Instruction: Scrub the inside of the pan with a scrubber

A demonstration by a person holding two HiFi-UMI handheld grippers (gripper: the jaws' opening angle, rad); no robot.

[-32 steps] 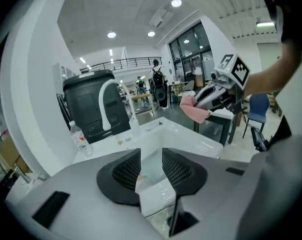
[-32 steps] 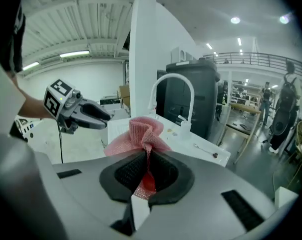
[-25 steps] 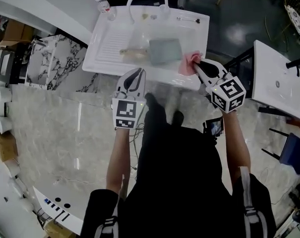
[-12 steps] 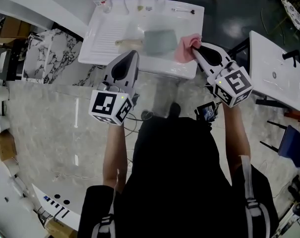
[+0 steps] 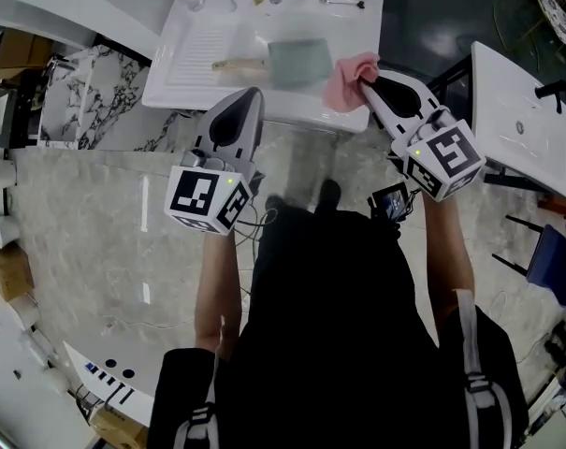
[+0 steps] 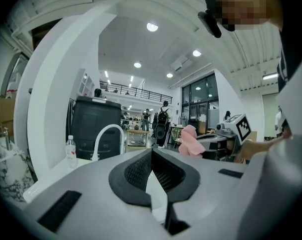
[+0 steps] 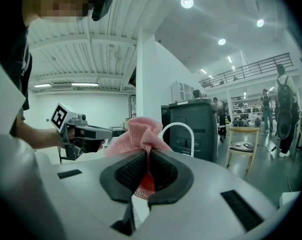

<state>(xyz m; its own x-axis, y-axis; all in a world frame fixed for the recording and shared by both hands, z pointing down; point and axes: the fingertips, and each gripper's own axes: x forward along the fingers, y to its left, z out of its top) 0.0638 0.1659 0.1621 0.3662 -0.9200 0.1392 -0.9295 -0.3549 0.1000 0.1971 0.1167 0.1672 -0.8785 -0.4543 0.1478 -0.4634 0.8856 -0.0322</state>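
A square grey-green pan point(image 5: 297, 62) with a wooden handle point(image 5: 231, 65) lies in the white sink point(image 5: 180, 54) at the top of the head view. My right gripper point(image 5: 362, 80) is shut on a pink mesh scrubber point(image 5: 343, 80), held over the sink's front right corner, right of the pan. In the right gripper view the scrubber point(image 7: 138, 134) bunches out above the closed jaws of the right gripper point(image 7: 147, 156). My left gripper point(image 5: 252, 94) is shut and empty, hovering before the sink's front edge, near the pan. Its pads meet with nothing between them in the left gripper view point(image 6: 151, 153).
A curved white faucet point(image 6: 108, 134) and a plastic bottle point(image 6: 71, 151) stand at the sink's back. A second white basin point(image 5: 526, 129) lies to the right, a marbled block point(image 5: 86, 101) to the left. A small utensil point(image 5: 343, 4) rests on the back rim.
My left gripper has risen toward the head camera and shifted left. The sink has slid up in the view. The right gripper still holds the pink scrubber at the sink's right corner.
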